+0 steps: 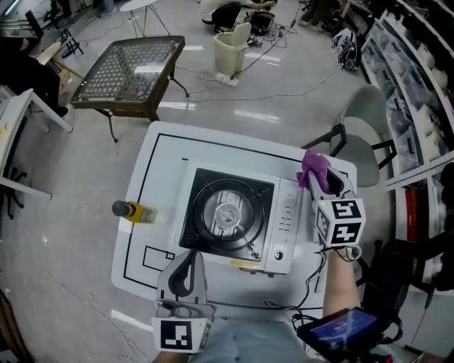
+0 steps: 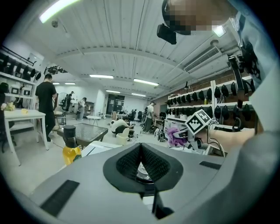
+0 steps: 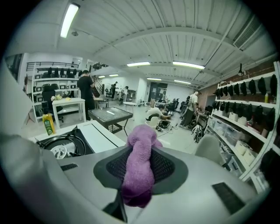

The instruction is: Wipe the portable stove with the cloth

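The portable stove (image 1: 227,216), white with a black top and a round burner, sits in the middle of the white table (image 1: 159,152). My right gripper (image 1: 320,181) is above the stove's right end and is shut on the purple cloth (image 1: 314,166). In the right gripper view the cloth (image 3: 140,140) is bunched between the pads and sticks out past them, with the burner (image 3: 61,148) low on the left. My left gripper (image 1: 186,268) hovers at the stove's near left corner with its jaws together and empty. The left gripper view shows the cloth (image 2: 175,133) off to the right.
A yellow bottle with a black cap (image 1: 133,210) lies on the table left of the stove. A black mesh table (image 1: 131,67) stands beyond, a grey chair (image 1: 365,124) at the right, a white bin (image 1: 233,51) and a crouching person (image 1: 227,10) farther back. Shelves line the right wall.
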Motion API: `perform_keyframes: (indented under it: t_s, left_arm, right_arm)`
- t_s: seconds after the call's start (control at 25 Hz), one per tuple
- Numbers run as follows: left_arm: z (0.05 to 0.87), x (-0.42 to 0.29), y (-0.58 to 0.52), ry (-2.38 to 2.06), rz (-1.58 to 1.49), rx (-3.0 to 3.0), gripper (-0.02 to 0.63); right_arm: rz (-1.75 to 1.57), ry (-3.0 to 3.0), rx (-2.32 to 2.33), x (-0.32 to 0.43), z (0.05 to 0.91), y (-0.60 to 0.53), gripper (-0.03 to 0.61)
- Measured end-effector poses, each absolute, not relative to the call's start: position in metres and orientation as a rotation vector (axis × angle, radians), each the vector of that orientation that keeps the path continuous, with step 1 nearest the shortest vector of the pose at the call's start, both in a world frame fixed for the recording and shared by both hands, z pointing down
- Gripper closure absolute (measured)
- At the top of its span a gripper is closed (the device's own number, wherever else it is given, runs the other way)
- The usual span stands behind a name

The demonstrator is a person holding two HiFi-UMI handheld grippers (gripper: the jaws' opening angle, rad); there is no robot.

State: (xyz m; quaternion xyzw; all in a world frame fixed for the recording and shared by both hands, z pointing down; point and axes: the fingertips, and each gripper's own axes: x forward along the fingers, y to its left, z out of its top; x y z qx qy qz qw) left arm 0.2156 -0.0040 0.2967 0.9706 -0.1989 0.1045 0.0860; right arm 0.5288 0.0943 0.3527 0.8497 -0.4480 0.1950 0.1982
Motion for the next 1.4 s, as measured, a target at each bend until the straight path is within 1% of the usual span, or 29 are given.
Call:
perform_keyframes:
  t_s: [0.32,0.72,0.84,1.04,1.4]
  left_arm:
    - [0.346,0.210,-0.055,-0.568,0.373,2.767,0.595]
    - [0.356,0.186,-0.102,-0.611,0.352,2.720,0.595]
    - [0.363,0.177,-0.110,-0.619,0.390,2.680,0.595]
    - [0.355,0.170,-0.132,-0.647,0.315,2.727,0.595]
    - [0.379,0.139,-0.150,-0.676,0.390,2.622,0.596]
  right_arm:
    - [0.609,-1.156,2.225,0.520,0.411,0.051,0.442]
    - [0.617,-1.228,2.143,0.499,0.408,-0.010,0.442]
    - [0.613,-1.235,2.120,0.494,0.409,-0.024,0.442]
    - [0.606,-1.255,2.089,0.482,0.410,-0.048,0.442]
    - [0.596,-1.276,2.035,0.458,0.420,-0.086,0.442]
